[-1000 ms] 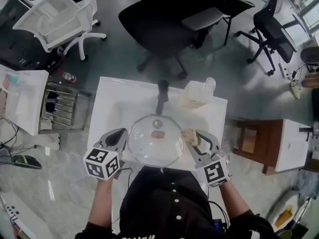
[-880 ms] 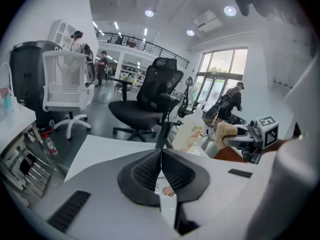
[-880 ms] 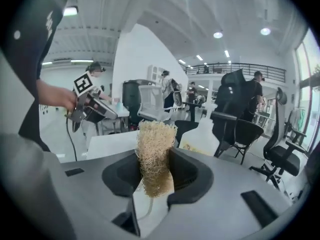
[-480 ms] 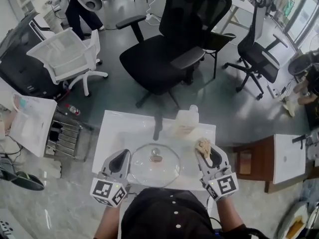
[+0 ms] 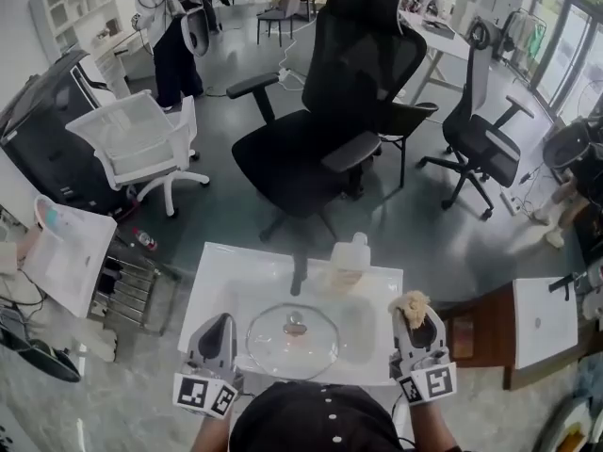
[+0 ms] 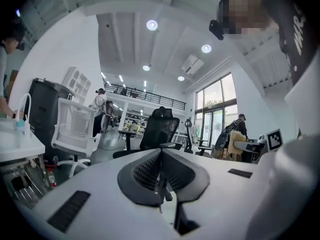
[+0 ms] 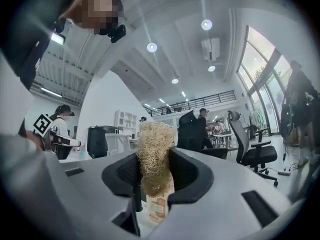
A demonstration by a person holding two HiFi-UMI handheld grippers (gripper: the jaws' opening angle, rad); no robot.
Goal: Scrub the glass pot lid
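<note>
The round glass pot lid [image 5: 292, 340] lies flat in the white sink basin [image 5: 231, 285], its knob facing up. My left gripper [image 5: 220, 330] hangs just left of the lid, apart from it. In the left gripper view this gripper [image 6: 161, 156] points level into the room, jaws shut with nothing between them. My right gripper [image 5: 415, 316] is right of the lid, shut on a tan fibrous scrubber [image 5: 412, 303]. The right gripper view shows the scrubber [image 7: 154, 149] standing up from that gripper [image 7: 155, 169].
A black faucet [image 5: 300, 271] and a pale detergent bottle [image 5: 347, 257] stand at the basin's far side. Beyond it are a black office chair [image 5: 320, 130] and a white chair [image 5: 141, 139]. A wooden stand [image 5: 471, 337] sits right, a white shelf [image 5: 66, 252] left. A person [image 5: 174, 26] stands far back.
Both grippers have risen and tipped up from the lid to point level. The head view has lifted to show more room. The lid stays in the basin.
</note>
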